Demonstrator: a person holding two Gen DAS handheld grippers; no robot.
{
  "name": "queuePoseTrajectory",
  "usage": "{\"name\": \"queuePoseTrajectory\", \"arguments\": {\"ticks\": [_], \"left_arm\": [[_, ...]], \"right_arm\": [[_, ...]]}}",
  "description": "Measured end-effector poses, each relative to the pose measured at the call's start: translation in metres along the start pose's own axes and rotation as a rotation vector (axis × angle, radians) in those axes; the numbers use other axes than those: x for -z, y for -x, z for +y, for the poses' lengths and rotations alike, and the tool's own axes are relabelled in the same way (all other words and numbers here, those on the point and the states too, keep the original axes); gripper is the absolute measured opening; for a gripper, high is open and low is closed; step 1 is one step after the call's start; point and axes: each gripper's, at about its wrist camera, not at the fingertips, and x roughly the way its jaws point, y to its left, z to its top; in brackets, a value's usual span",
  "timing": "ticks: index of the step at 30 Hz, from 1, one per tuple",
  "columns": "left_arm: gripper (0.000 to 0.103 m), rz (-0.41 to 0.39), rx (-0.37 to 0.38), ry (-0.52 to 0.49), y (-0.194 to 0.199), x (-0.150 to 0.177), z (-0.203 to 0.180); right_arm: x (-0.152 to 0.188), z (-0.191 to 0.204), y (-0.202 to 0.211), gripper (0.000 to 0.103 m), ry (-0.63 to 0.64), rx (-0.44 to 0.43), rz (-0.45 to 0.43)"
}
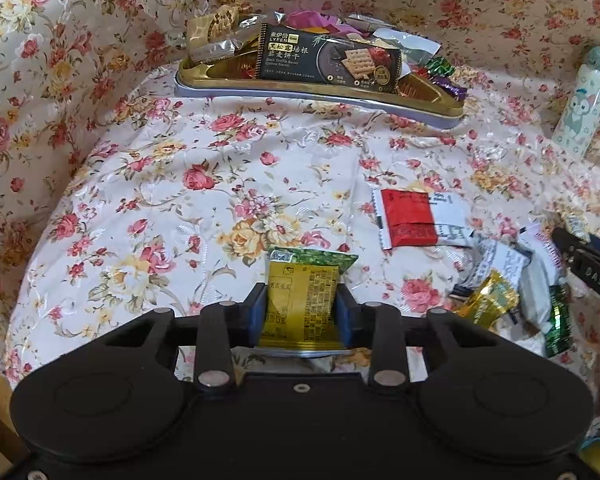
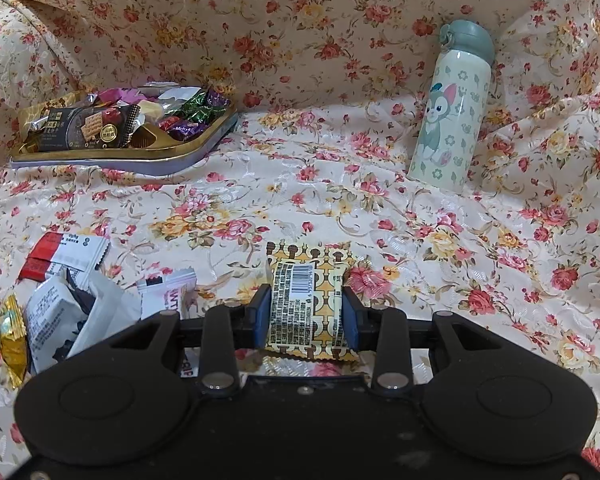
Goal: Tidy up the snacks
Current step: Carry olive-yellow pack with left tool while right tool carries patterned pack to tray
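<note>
Flowered cloth (image 1: 220,184) underfoot; gold tray (image 1: 320,90) of snacks at back. Left gripper (image 1: 302,304) clamps yellow-green packet (image 1: 304,296); right gripper (image 2: 306,312) clamps patterned cream packet (image 2: 308,300).

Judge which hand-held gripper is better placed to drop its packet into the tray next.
Probably left: its hand-held gripper holds the green-yellow packet facing the tray straight ahead; from the right one, the tray sits far off left.

A wide stretch of bare floral cloth (image 1: 172,184) is left open between the gold-rimmed tray heaped with wrapped snacks (image 1: 320,94) and the loose scatter of snack packets (image 1: 496,276), while the far right is blocked by a cream cartoon-printed bottle (image 2: 452,108).
</note>
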Motion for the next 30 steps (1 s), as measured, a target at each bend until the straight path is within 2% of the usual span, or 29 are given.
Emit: {"name": "queuePoseTrajectory", "arguments": {"ticks": [5, 14, 20, 30], "left_arm": [[0.043, -0.018, 0.004, -0.013, 0.009, -0.001, -0.005], [0.043, -0.059, 0.036, -0.045, 0.045, 0.002, -0.020], [0.043, -0.078, 0.072, -0.082, 0.080, 0.020, -0.032], [0.043, -0.093, 0.119, -0.149, 0.133, 0.070, -0.048]], "right_arm": [[-0.007, -0.003, 0.004, 0.034, -0.016, -0.006, 0.025], [-0.021, -0.028, 0.044, 0.034, -0.145, -0.018, -0.014], [-0.022, -0.030, 0.100, 0.034, -0.200, -0.063, -0.056], [0.012, -0.006, 0.207, 0.034, -0.256, -0.188, -0.151]]}}
